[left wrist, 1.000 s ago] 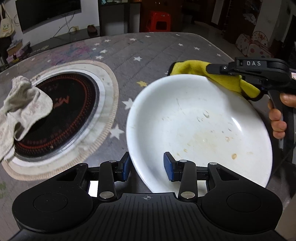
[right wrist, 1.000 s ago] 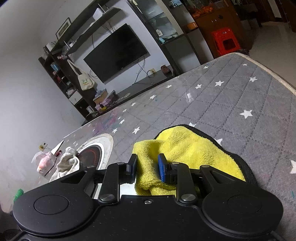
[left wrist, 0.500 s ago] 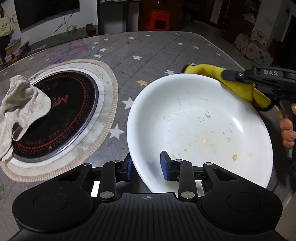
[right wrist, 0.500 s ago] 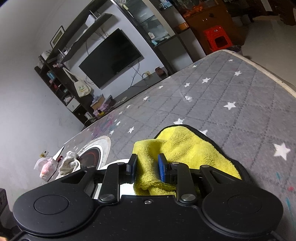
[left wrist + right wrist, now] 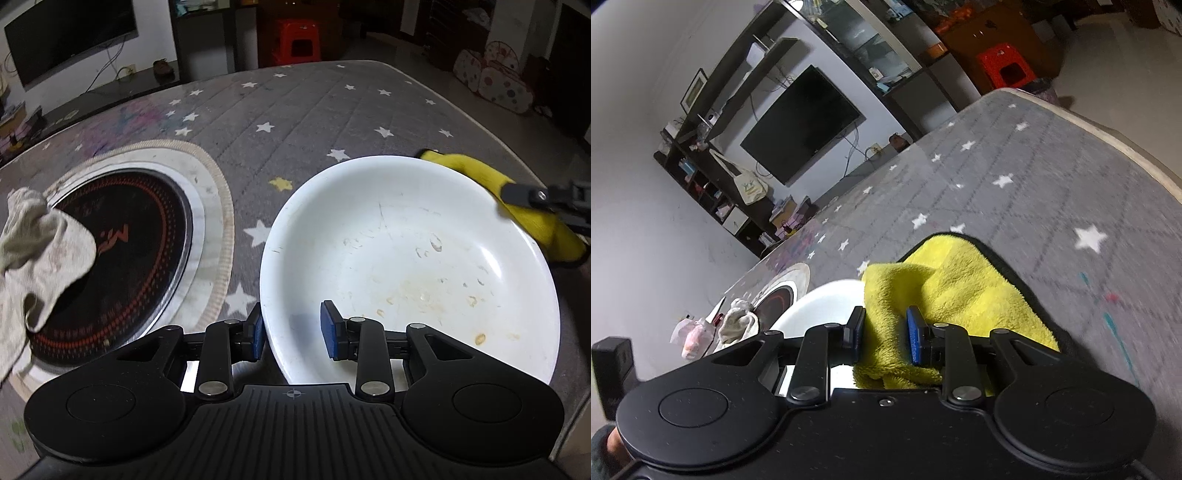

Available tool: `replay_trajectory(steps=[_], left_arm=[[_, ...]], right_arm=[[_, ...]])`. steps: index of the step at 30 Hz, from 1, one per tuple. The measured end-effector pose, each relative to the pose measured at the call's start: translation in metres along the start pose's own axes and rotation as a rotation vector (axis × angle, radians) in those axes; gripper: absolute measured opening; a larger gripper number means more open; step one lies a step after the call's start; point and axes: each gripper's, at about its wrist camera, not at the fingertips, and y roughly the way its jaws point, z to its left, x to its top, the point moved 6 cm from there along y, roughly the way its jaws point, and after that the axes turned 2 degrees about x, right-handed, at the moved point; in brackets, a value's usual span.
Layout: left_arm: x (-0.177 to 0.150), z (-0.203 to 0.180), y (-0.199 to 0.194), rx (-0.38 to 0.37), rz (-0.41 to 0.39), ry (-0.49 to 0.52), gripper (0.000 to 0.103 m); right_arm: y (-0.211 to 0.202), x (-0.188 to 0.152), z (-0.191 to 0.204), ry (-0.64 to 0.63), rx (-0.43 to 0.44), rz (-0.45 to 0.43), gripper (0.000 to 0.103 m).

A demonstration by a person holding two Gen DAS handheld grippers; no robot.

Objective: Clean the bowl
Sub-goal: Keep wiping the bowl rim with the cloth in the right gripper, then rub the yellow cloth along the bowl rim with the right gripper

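Observation:
A wide white bowl point(image 5: 406, 254) with dried food specks stands tilted on the grey star-patterned table. My left gripper point(image 5: 291, 330) is shut on its near left rim, one blue pad inside and one outside. My right gripper point(image 5: 884, 334) is shut on a yellow cloth point(image 5: 945, 288) with a black edge. The cloth point(image 5: 532, 210) sits at the bowl's far right rim in the left wrist view, beside the right gripper's body point(image 5: 546, 195). The bowl's edge point(image 5: 820, 302) shows left of the cloth in the right wrist view.
A round black induction hob point(image 5: 110, 251) with a pale ring is set in the table on the left. A crumpled grey-white rag point(image 5: 40, 258) lies on its left side. The table's right edge point(image 5: 509, 147) is close to the bowl. A pink wrapper point(image 5: 692, 334) lies beyond the rag.
My right gripper has carried the yellow cloth rightward along the bowl's far rim and towards the right edge. My left gripper has kept its hold on the bowl, which barely moved.

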Motion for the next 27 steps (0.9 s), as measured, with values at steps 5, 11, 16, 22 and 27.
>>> replay_trajectory(steps=[5,11,16,22,27], left_arm=[[0.004,0.0,0.004,0.005,-0.002,0.031,0.033],[0.008,0.0,0.006,0.007,-0.003,0.058,0.034],[0.01,0.0,0.009,0.008,-0.004,0.081,0.034],[0.011,0.0,0.01,0.011,-0.007,0.093,0.035],[0.012,0.0,0.011,0.009,-0.008,0.089,0.036]], right_arm=[[-0.004,-0.003,-0.005,0.041,0.016,-0.002,0.026],[0.011,0.007,-0.007,0.039,0.015,-0.004,0.026],[0.029,0.019,-0.006,0.034,0.019,0.006,0.026],[0.046,0.028,-0.002,0.017,0.022,0.027,0.026],[0.063,0.035,0.006,-0.003,0.029,0.055,0.026]])
